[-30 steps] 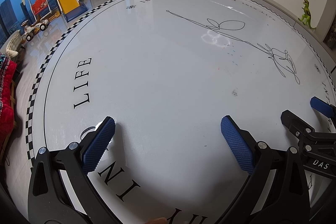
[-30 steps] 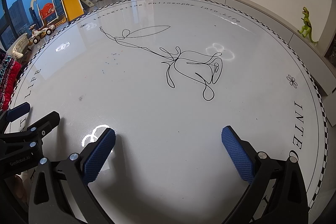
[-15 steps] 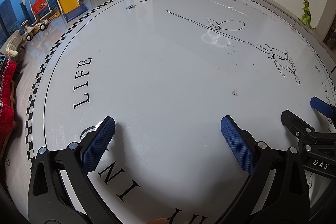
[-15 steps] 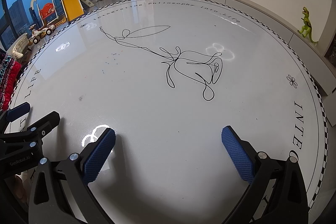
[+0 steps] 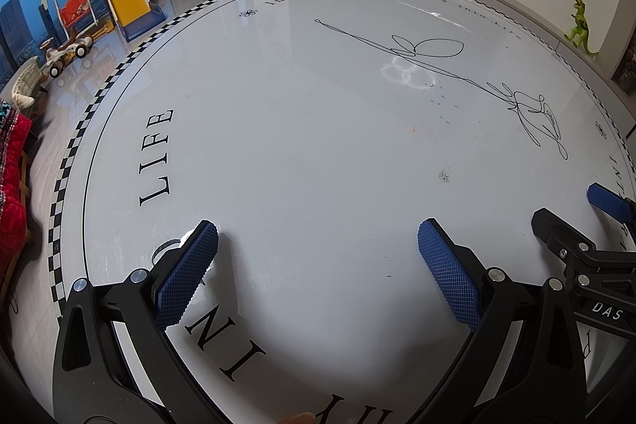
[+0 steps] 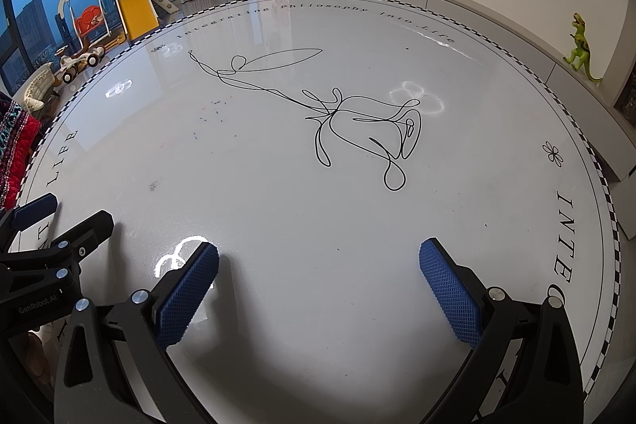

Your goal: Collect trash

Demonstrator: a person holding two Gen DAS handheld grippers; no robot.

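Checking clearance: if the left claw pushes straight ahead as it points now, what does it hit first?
Probably only the white round table. The left claw stands open and no trash shows ahead of it; depth is unclear.

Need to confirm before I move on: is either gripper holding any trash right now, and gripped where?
Nothing held. Left gripper and right gripper are both open and empty.

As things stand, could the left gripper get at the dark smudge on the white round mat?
Probably yes: the left gripper is open, and the smudge lies ahead, slightly right, with only bare mat between.
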